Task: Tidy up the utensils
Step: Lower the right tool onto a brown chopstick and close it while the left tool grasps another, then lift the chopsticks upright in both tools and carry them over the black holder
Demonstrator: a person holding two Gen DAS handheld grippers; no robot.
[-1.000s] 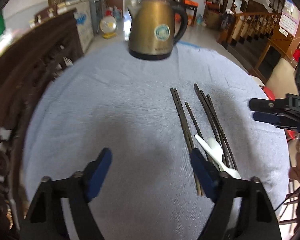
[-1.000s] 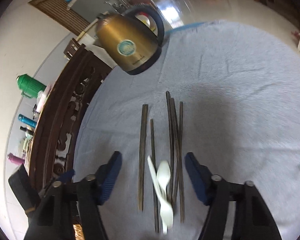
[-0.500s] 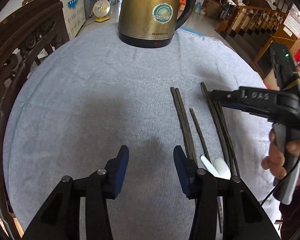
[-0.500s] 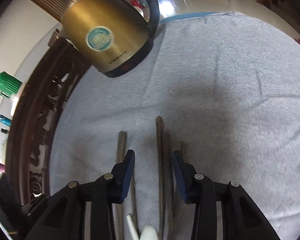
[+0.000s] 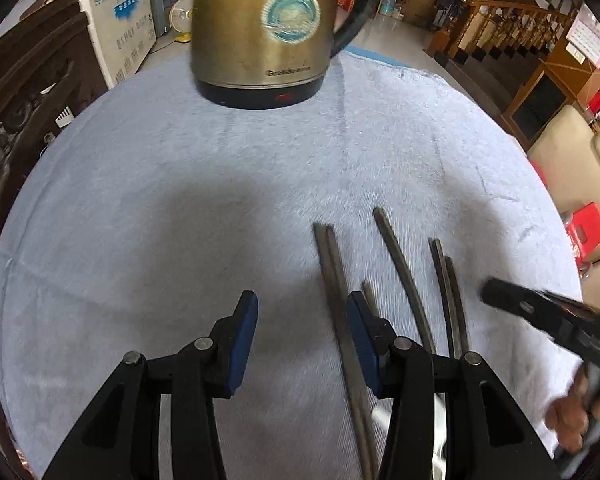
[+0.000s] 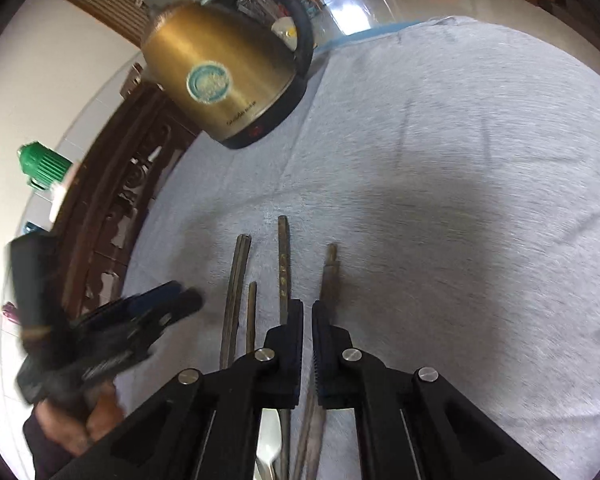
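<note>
Several dark chopsticks [image 5: 404, 272] lie side by side on the grey-blue cloth [image 5: 180, 184]; they also show in the right wrist view [image 6: 282, 264]. A white spoon [image 6: 269, 444] lies among them, mostly hidden under my right gripper. My left gripper [image 5: 302, 344] is open and empty, its right finger just over the leftmost pair of chopsticks. My right gripper [image 6: 307, 344] hovers low over the middle chopsticks with its jaws nearly together; nothing shows between them. It also shows at the right of the left wrist view [image 5: 540, 316].
A gold electric kettle [image 5: 260, 28] stands at the far side of the cloth, also in the right wrist view [image 6: 224, 76]. A carved dark wooden chair back [image 5: 24, 92] runs along the left edge. Stairs and furniture lie beyond on the right.
Both grippers have moved forward toward the kettle and lower over the chopsticks. My right gripper has closed from wide open to nearly shut. My left gripper narrowed, then reopened slightly.
</note>
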